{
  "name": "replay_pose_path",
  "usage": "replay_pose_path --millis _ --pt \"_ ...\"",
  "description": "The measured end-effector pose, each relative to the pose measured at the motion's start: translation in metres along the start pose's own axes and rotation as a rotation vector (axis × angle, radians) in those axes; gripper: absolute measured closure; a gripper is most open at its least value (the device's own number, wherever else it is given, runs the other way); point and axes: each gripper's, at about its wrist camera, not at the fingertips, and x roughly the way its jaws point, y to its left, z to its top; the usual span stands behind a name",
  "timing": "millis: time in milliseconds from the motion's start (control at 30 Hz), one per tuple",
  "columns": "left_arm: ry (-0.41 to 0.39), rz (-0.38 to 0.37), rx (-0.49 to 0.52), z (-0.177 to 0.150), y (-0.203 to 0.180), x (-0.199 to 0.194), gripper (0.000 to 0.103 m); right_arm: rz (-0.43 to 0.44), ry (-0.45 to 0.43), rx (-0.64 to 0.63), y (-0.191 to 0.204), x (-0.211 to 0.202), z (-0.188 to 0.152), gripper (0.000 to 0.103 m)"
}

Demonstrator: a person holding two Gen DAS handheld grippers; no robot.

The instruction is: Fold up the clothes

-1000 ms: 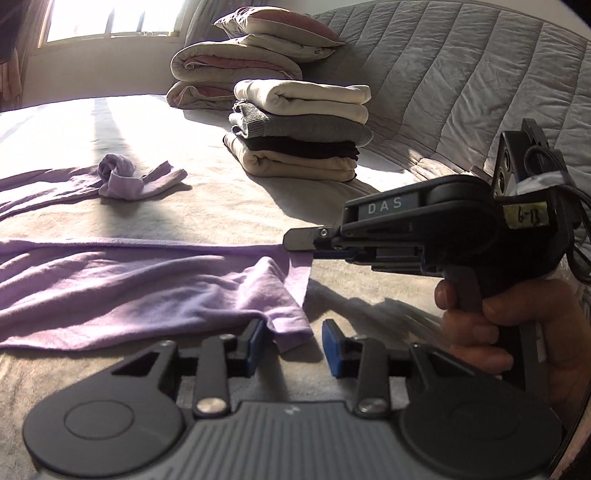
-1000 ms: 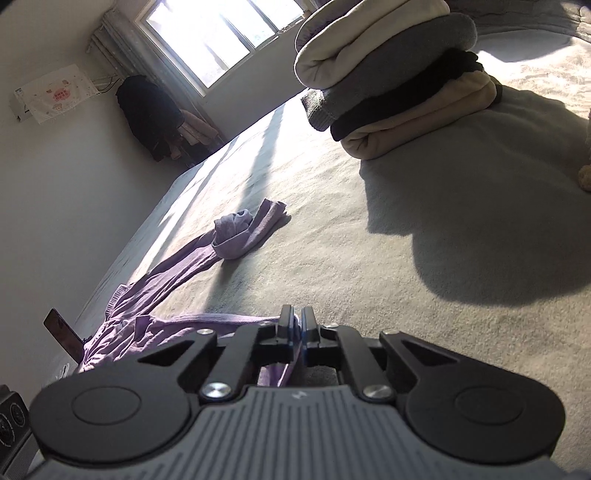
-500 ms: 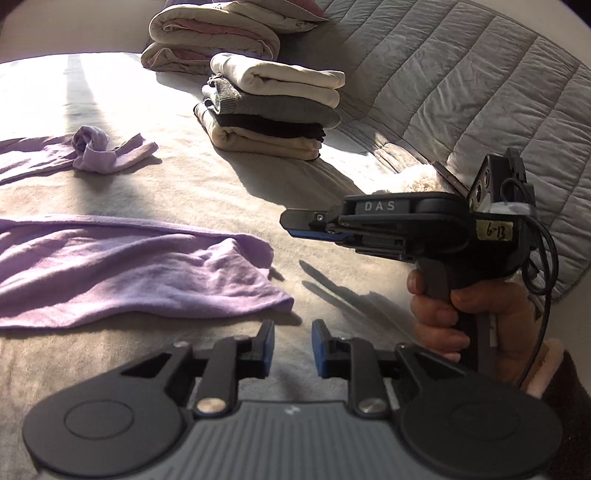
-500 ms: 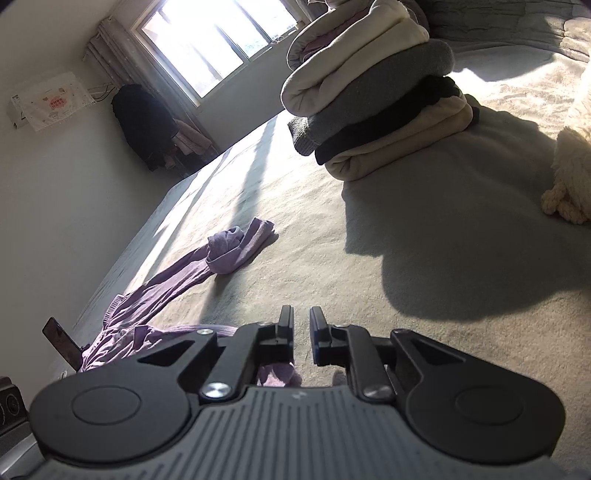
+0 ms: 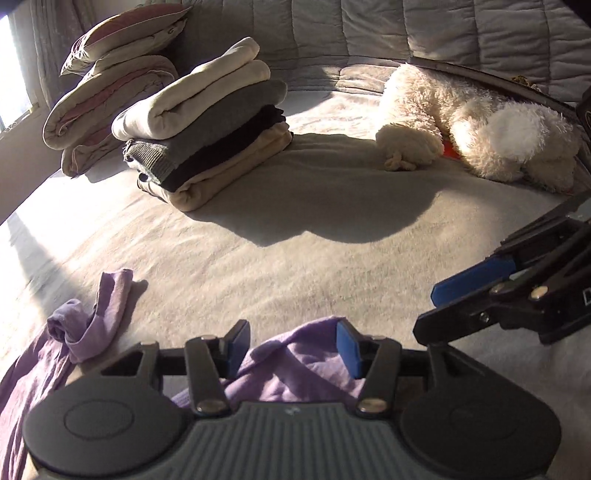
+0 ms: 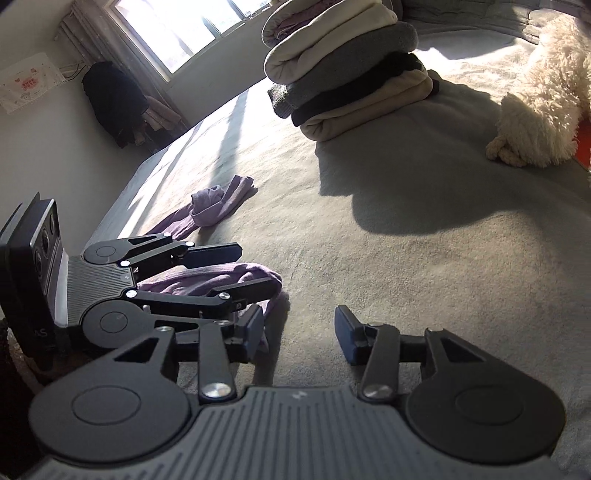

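A lilac garment (image 5: 295, 369) lies on the bed, its corner bunched between the fingers of my left gripper (image 5: 291, 345), which is open around the cloth. In the right wrist view the same garment (image 6: 221, 277) sits between the left gripper's spread fingers (image 6: 221, 253). A twisted lilac sleeve (image 5: 92, 325) lies further left and also shows in the right wrist view (image 6: 214, 203). My right gripper (image 6: 299, 334) is open and empty over bare bedspread, just right of the garment; it shows at the right edge of the left wrist view (image 5: 443, 314).
A stack of folded clothes (image 5: 207, 133) stands on the grey bedspread (image 5: 332, 258), also in the right wrist view (image 6: 351, 74). Pillows (image 5: 110, 88) lie behind it. A white plush toy (image 5: 480, 125) lies at the right by the quilted headboard (image 5: 443, 33).
Both grippers have opened wide. The right gripper let go of the lilac cloth and moved right. The left gripper moved forward over the garment's corner and turned toward the headboard.
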Motion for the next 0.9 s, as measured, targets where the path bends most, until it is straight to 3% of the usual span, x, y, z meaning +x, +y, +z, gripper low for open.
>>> replay_pose_path --millis 33,133,267,567,700,900 --pt "0.009 -0.008 0.004 0.002 0.000 0.003 0.057 -0.008 -0.001 -0.023 0.002 0.000 -0.003 0.055" --pt "0.025 -0.029 -0.003 0.006 0.001 0.011 0.102 -0.039 0.002 -0.084 0.010 0.000 -0.009 0.055" --pt "-0.017 -0.026 -0.167 0.001 0.023 0.001 0.102 -0.034 0.015 -0.056 0.014 -0.001 -0.012 0.055" --pt "-0.116 -0.054 -0.641 -0.066 0.096 -0.036 0.102 0.015 0.037 -0.032 0.032 0.014 -0.019 0.048" --pt "-0.153 -0.110 -0.817 -0.109 0.108 -0.042 0.102 0.073 0.064 0.008 0.041 0.029 -0.015 0.048" --pt "-0.222 -0.153 -0.896 -0.138 0.110 -0.051 0.102 0.113 0.080 0.010 0.061 0.055 -0.013 0.048"
